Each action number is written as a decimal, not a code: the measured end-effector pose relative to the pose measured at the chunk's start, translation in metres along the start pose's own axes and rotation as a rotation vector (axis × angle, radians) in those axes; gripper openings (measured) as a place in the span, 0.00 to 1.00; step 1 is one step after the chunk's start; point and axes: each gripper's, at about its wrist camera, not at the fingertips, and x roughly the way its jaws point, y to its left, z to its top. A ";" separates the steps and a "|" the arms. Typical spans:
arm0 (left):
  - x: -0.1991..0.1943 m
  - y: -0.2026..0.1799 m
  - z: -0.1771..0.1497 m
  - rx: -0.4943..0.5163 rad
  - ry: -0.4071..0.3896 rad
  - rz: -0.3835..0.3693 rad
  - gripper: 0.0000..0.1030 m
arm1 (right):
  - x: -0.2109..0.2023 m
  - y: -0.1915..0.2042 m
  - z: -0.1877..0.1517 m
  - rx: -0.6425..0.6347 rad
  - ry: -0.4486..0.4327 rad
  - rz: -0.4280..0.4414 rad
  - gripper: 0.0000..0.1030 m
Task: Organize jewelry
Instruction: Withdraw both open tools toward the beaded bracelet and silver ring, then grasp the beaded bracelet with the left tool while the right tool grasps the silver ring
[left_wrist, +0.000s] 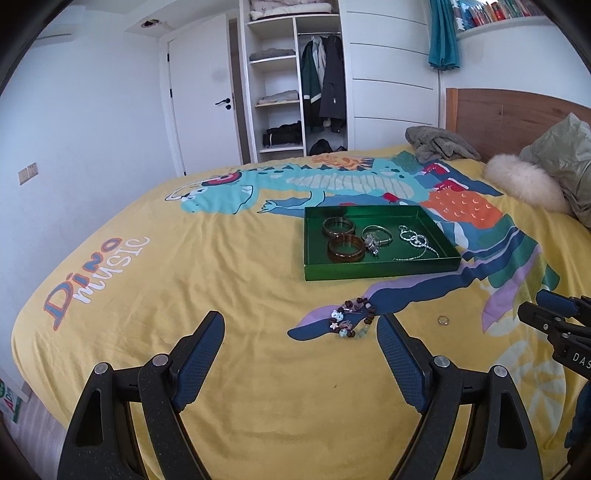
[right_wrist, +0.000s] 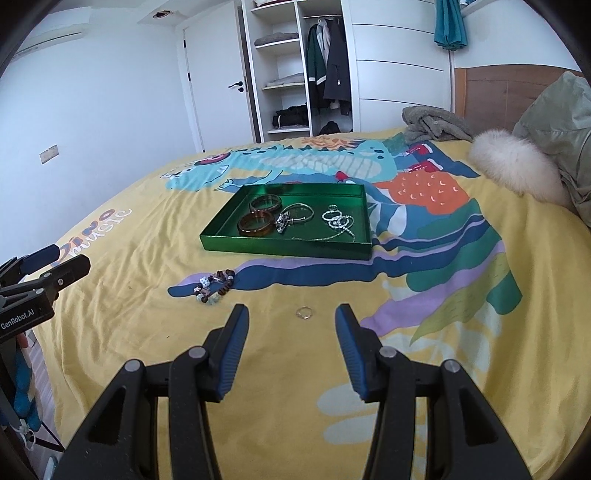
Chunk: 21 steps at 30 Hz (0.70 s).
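While your left gripper (left_wrist: 301, 325) hangs spread wide and empty above the yellow bedspread (left_wrist: 221, 280), the beaded bracelet (left_wrist: 351, 319) lies just ahead of its right fingertip, off the line between the fingers. Your right gripper (right_wrist: 291, 314) is part-open, gripping nothing, and the small ring (right_wrist: 304, 312) rests on the cover just past its tips, between them. Beyond both sits the green tray (right_wrist: 284, 251), holding two amber bangles (right_wrist: 256, 224), a silver bangle (right_wrist: 297, 214) and a chain (right_wrist: 338, 223).
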 end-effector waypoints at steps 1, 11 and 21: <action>0.004 0.003 -0.001 -0.006 0.008 -0.004 0.82 | 0.004 -0.001 0.000 -0.001 0.004 -0.001 0.46; 0.065 0.005 -0.013 0.028 0.134 -0.140 0.71 | 0.046 -0.013 -0.001 -0.002 0.058 0.028 0.46; 0.142 -0.031 -0.016 0.076 0.262 -0.248 0.61 | 0.101 -0.025 -0.007 -0.004 0.143 0.051 0.46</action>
